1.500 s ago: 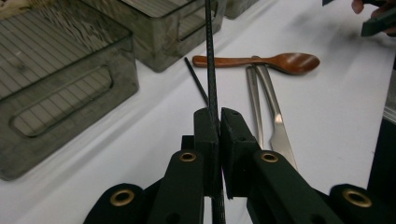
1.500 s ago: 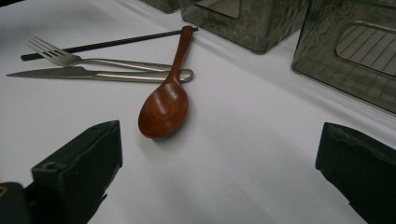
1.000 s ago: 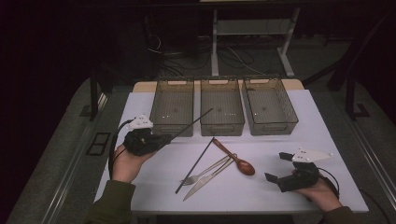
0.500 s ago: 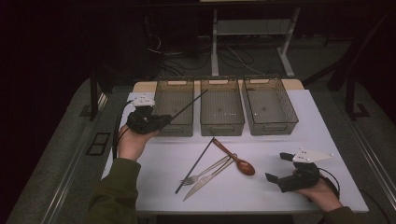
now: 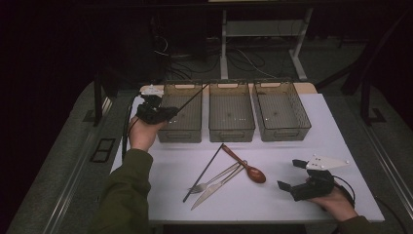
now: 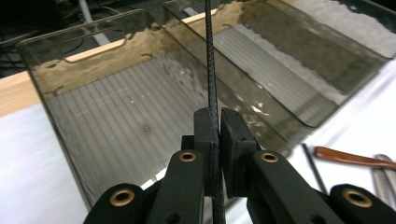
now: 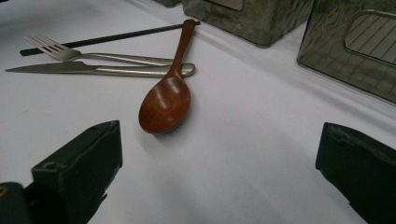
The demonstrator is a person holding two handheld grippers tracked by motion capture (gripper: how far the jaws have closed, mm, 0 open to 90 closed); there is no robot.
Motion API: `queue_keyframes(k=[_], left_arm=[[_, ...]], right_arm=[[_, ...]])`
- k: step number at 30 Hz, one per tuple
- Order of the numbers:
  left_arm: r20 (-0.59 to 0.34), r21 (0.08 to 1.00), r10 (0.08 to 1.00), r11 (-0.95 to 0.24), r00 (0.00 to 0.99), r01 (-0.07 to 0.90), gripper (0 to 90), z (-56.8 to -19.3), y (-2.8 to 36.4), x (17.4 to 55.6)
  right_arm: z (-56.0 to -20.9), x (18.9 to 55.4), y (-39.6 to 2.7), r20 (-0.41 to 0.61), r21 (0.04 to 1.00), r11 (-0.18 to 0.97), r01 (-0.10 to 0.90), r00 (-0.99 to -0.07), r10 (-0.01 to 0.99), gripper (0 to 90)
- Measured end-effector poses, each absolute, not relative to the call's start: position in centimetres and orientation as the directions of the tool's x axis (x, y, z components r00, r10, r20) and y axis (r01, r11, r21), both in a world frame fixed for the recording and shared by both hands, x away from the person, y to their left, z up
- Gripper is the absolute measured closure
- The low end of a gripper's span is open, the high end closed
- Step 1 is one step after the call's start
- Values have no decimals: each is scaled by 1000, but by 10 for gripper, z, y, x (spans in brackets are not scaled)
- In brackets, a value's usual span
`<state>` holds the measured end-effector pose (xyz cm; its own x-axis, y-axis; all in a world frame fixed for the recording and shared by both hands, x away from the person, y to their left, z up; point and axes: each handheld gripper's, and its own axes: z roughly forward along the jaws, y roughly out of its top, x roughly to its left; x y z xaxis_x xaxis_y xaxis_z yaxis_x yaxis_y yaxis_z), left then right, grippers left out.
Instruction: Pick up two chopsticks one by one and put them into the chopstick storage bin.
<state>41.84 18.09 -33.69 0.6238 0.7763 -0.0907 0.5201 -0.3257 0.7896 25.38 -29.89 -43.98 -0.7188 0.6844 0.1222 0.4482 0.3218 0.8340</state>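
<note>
Right gripper [image 5: 293, 174]: near the desk's front right corner, resting on the white desk [image 5: 272, 204]; jaws stand wide apart, nothing between them.
Middle of desk: brown wooden spoon [image 7: 166, 100], steel fork [image 5: 214, 178], steel knife [image 5: 214, 188] and a second black chopstick [image 5: 203, 172] lie together.
Left gripper [image 5: 164, 113]: jaws clamped together on a thin black chopstick [image 6: 211, 88].
Change: a second ago this hand was nearer the front; now it is at the desk's far left, chopstick above the leftmost smoky clear plastic tray [image 5: 168, 97].
Meaning: probably release comes next; four pieces remain.
Room: dark floor, cables, a metal frame behind.
</note>
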Motion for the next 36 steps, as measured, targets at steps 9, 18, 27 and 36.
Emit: queue_keyframes(k=[9,18,27,36], left_arm=[[-83,773,812,-313,578,551,848,-342,186,439],[-89,742,841,-301,533,599,848,-356,190,450],[-80,695,855,-320,513,643,848,-368,190,457],[-68,665,851,-351,521,660,847,-376,184,461]], right_arm=[[-440,253,-299,121,833,324,449,-719,685,1],[-440,253,-299,118,834,326,446,-720,684,0],[-440,253,-299,119,834,325,446,-721,683,1],[-439,253,-300,121,835,322,446,-720,684,1]])
